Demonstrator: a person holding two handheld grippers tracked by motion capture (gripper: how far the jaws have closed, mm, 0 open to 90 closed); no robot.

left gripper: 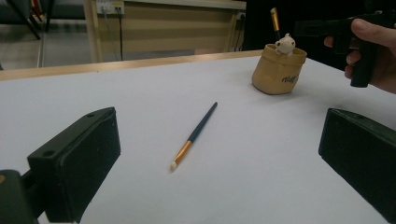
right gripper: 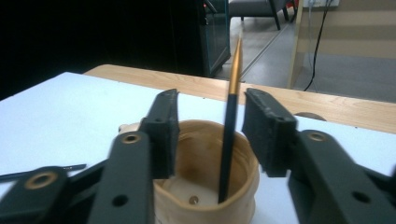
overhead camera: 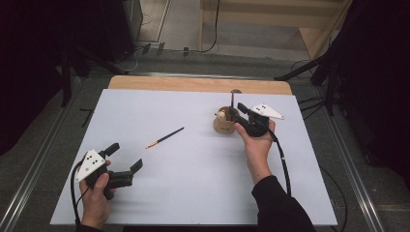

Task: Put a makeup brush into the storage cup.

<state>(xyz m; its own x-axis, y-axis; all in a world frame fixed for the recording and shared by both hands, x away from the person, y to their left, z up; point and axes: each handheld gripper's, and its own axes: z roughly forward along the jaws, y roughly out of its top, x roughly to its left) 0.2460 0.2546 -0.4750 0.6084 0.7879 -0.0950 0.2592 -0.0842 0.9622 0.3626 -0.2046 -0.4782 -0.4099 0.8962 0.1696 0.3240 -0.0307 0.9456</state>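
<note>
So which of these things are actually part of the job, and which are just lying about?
Part of the job:
- brush in the pot
- tan pot
- brush lying on the table
- right gripper, open around the standing brush

Just there:
- left gripper, open, idle
- cables on the floor

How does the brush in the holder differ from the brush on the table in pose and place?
The brush in the holder stands nearly upright, its tail end on the floor of the tan holder, while the brush on the table lies flat on the white table. The first stands between the right gripper's open jaws; the second lies apart from both grippers. Both have a dark handle and a gold ferrule.
</note>
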